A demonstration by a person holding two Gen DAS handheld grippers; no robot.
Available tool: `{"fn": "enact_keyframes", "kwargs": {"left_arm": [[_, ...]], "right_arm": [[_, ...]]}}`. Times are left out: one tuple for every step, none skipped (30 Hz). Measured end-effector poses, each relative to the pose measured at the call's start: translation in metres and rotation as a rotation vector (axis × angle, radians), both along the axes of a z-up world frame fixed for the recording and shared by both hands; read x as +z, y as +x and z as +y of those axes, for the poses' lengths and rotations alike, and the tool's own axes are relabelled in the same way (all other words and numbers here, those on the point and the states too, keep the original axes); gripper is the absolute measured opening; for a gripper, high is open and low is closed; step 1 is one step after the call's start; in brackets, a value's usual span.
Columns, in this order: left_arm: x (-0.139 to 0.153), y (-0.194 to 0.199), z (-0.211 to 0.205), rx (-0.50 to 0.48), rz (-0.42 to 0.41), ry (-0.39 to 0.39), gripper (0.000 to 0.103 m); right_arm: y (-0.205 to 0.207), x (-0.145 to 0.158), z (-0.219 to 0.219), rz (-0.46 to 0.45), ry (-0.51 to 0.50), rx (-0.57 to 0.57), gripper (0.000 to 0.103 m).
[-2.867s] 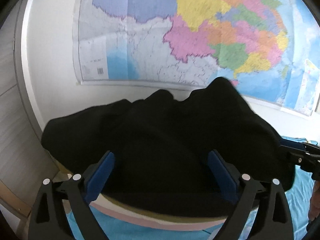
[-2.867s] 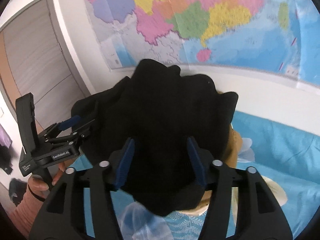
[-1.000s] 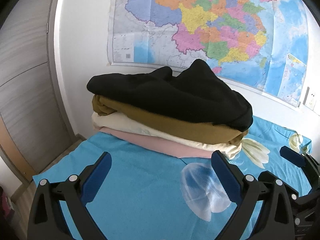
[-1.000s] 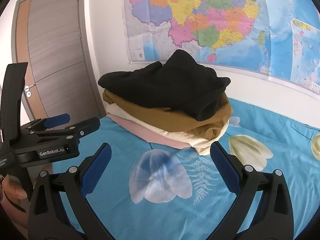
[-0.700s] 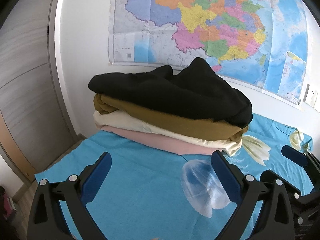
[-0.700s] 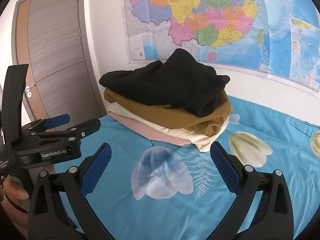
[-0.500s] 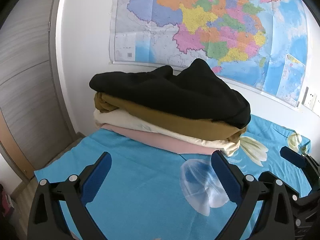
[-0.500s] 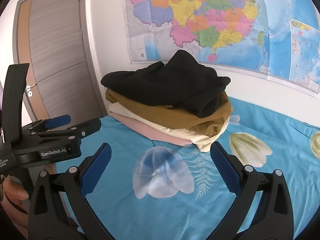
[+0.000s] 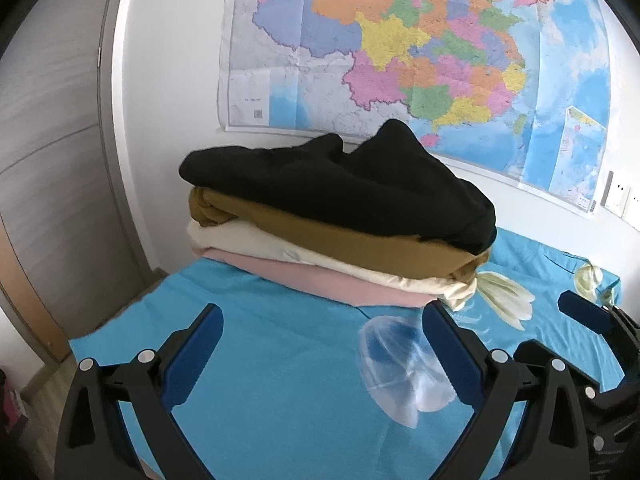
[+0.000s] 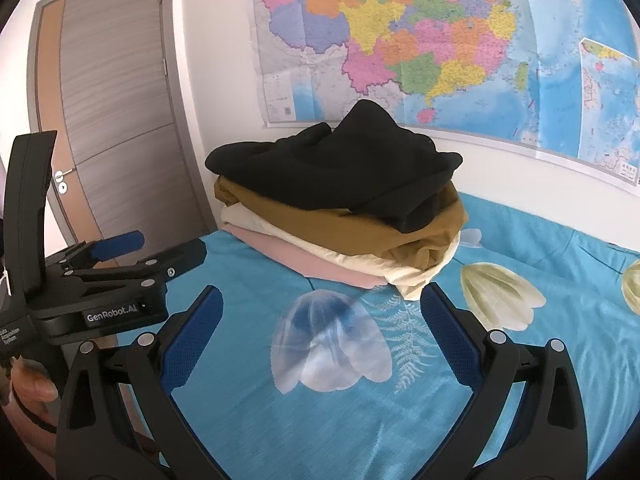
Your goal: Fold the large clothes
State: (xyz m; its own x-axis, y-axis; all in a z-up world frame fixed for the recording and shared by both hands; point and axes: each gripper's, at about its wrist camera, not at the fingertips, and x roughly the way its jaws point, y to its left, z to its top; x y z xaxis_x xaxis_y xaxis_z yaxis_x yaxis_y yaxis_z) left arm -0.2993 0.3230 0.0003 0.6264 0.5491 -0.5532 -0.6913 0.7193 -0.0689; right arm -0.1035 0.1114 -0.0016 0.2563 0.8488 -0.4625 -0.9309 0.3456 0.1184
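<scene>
Here, bed: a blue sheet (image 9: 280,360) printed with pale flowers covers it; it carries the clothes at its far end, against the white wall under a coloured map (image 10: 440,40)
Stack: four folded garments lie one on another near the bed's corner by the grey door (image 10: 112,120); the edges are roughly aligned
Black garment (image 9: 340,188): top of the stack; thick, loosely folded, humped at the back with one peak rising against the map; its right edge overhangs the layer below
Brown garment (image 9: 340,240): second; bunched at both ends
Cream garment (image 10: 280,232): third; thin, its corner drooping on the right
Pink garment (image 9: 320,284): lowest; flat on the sheet
Left gripper (image 9: 320,340): jaws spread wide, holding nothing; well short of the stack
Right gripper (image 10: 320,320): jaws spread wide, holding nothing; just beside the left one
</scene>
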Motion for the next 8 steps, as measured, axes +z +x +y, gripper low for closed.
{"fn": "enact_keyframes", "kwargs": {"left_arm": [[-0.002, 0.002, 0.000, -0.003, 0.007, -0.011, 0.097], [-0.003, 0.003, 0.000, -0.011, 0.007, -0.025, 0.097], [-0.005, 0.003, -0.001, -0.028, 0.000, -0.042, 0.097], [-0.007, 0.005, -0.003, -0.039, -0.003, -0.052, 0.097], [-0.008, 0.007, -0.005, -0.049, -0.006, -0.056, 0.097], [-0.009, 0.008, -0.007, -0.058, -0.011, -0.055, 0.097], [-0.009, 0.009, -0.010, -0.067, -0.016, -0.051, 0.097], [-0.010, 0.012, -0.014, -0.081, -0.016, -0.046, 0.097]], "right_arm": [[0.000, -0.001, -0.001, 0.002, 0.000, -0.006, 0.098], [0.001, -0.001, -0.002, 0.004, -0.003, -0.009, 0.098], [0.002, -0.003, -0.004, 0.006, -0.005, -0.015, 0.097], [0.003, -0.003, -0.006, 0.006, -0.006, -0.022, 0.097], [0.005, -0.005, -0.010, 0.009, -0.011, -0.032, 0.097], [0.006, -0.007, -0.013, 0.014, -0.013, -0.039, 0.097], [0.008, -0.009, -0.017, 0.019, -0.016, -0.053, 0.098], [0.008, -0.009, -0.017, 0.019, -0.016, -0.053, 0.098]]}}
